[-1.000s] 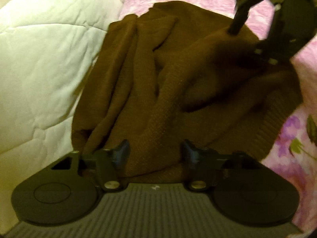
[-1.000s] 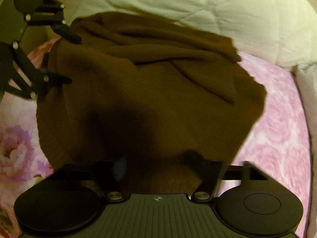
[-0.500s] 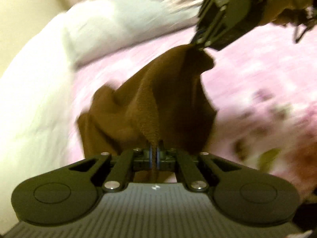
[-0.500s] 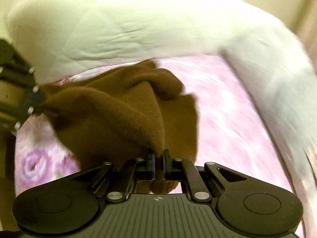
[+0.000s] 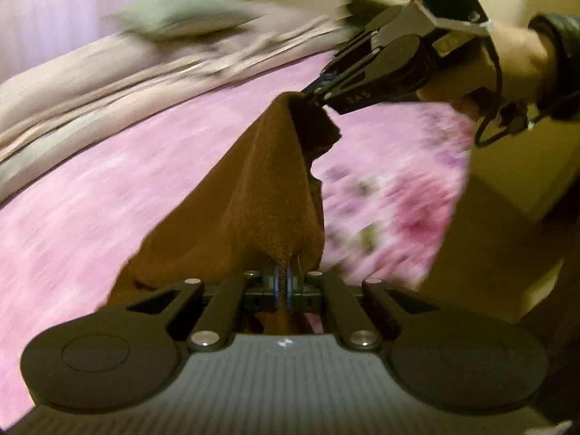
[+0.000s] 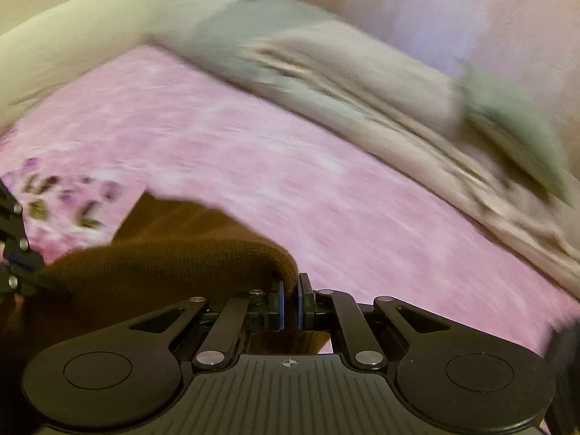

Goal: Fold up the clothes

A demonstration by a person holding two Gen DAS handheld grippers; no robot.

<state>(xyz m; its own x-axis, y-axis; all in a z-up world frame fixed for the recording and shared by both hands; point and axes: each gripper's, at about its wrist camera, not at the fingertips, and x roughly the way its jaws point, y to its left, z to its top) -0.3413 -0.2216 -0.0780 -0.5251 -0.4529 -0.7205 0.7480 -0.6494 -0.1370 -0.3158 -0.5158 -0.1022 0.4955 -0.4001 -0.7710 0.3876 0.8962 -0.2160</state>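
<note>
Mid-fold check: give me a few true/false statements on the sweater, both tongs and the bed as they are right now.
1. Both tongs are shut on the sweater. True: the left tongs and right tongs each pinch brown knit.
2. The sweater lies flat on the bed. False: it hangs stretched between the two tongs, above the pink sheet.
3. A bare hand holds the sweater. False: the hand holds the right tongs; only their pads grip the cloth.
4. A pale quilt lies bunched at the far side of the bed. True.
</note>
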